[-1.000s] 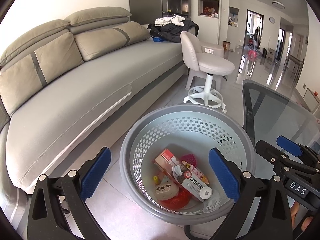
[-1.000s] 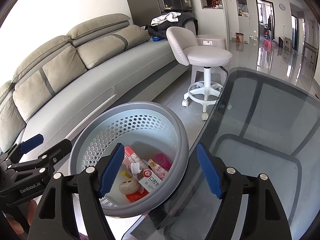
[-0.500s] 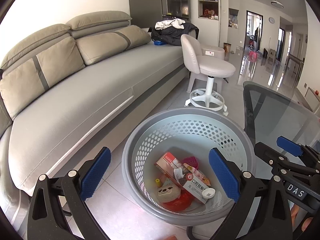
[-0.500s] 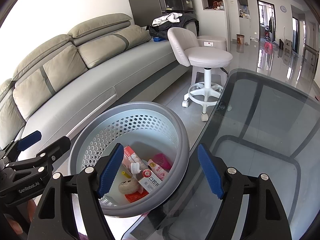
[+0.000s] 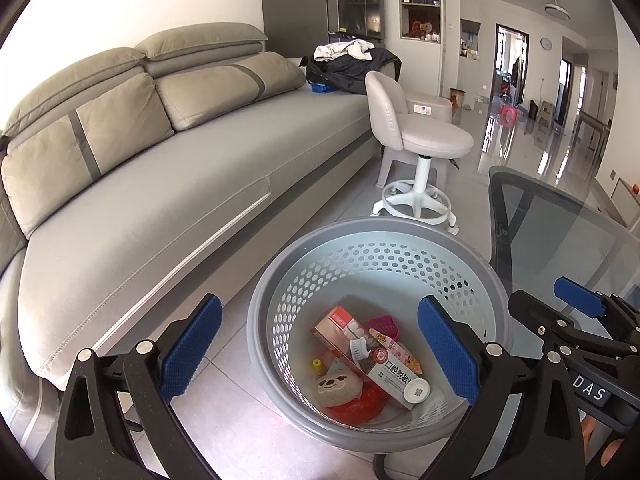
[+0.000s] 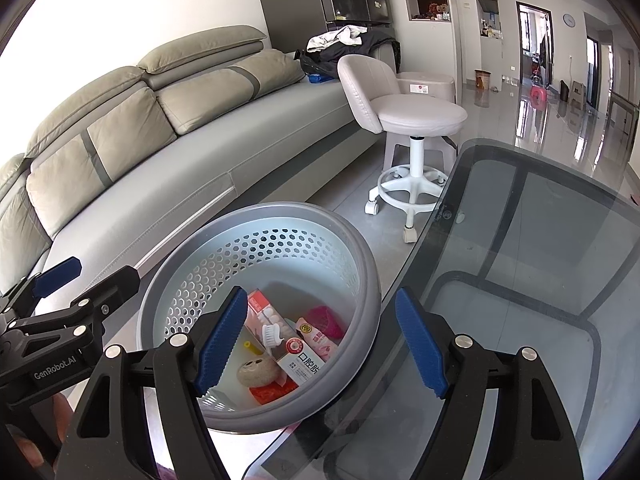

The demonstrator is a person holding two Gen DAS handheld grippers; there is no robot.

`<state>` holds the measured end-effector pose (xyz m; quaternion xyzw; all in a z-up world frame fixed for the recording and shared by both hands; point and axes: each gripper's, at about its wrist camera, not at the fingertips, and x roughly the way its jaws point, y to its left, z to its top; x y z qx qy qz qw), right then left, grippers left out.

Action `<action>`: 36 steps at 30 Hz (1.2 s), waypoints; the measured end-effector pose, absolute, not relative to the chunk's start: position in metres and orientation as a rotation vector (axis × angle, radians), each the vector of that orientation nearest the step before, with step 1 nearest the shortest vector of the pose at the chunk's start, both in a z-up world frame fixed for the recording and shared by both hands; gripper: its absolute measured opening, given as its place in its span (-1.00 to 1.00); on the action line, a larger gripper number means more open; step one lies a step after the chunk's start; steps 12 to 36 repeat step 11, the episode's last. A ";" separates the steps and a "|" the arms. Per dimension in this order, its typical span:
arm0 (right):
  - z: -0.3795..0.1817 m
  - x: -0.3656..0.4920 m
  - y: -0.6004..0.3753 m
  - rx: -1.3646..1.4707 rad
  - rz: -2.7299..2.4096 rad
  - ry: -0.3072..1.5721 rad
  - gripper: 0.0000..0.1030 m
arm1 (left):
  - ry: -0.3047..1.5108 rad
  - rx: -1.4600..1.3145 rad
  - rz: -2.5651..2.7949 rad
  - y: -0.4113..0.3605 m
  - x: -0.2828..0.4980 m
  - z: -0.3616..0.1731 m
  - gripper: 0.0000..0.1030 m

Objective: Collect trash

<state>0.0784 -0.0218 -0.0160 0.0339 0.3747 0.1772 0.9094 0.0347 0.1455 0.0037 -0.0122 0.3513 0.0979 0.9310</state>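
A grey perforated trash basket (image 5: 276,280) stands on the floor between the sofa and a glass table; it also shows in the right wrist view (image 6: 360,264). Inside lie a toothpaste box (image 5: 394,376), a pink carton (image 5: 340,322), a toothbrush head (image 5: 358,348), a round sloth-face sponge (image 5: 334,386), a red wrapper (image 5: 356,406) and a pink item (image 5: 384,325). My left gripper (image 5: 320,350) is open and empty above the basket. My right gripper (image 6: 320,340) is open and empty over the basket's right rim and the table edge.
A grey sofa (image 5: 160,184) runs along the left with clothes (image 5: 352,60) piled at its far end. A white swivel stool (image 5: 424,144) stands beyond the basket. The dark glass table (image 6: 540,280) lies to the right. Tiled floor stretches behind.
Both grippers have drifted slightly back and up from the basket, so it sits a little lower in the left view. Both stay open and empty.
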 end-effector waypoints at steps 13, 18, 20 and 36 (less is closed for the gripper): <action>-0.017 0.077 -0.020 0.066 0.369 0.776 0.42 | 0.721 -0.030 0.205 0.148 0.034 0.004 0.87; -0.017 0.077 -0.020 0.066 0.369 0.776 0.42 | 0.721 -0.030 0.205 0.148 0.034 0.004 0.87; -0.017 0.077 -0.020 0.066 0.369 0.776 0.42 | 0.721 -0.030 0.205 0.148 0.034 0.004 0.87; -0.017 0.077 -0.020 0.066 0.369 0.776 0.42 | 0.721 -0.030 0.205 0.148 0.034 0.004 0.87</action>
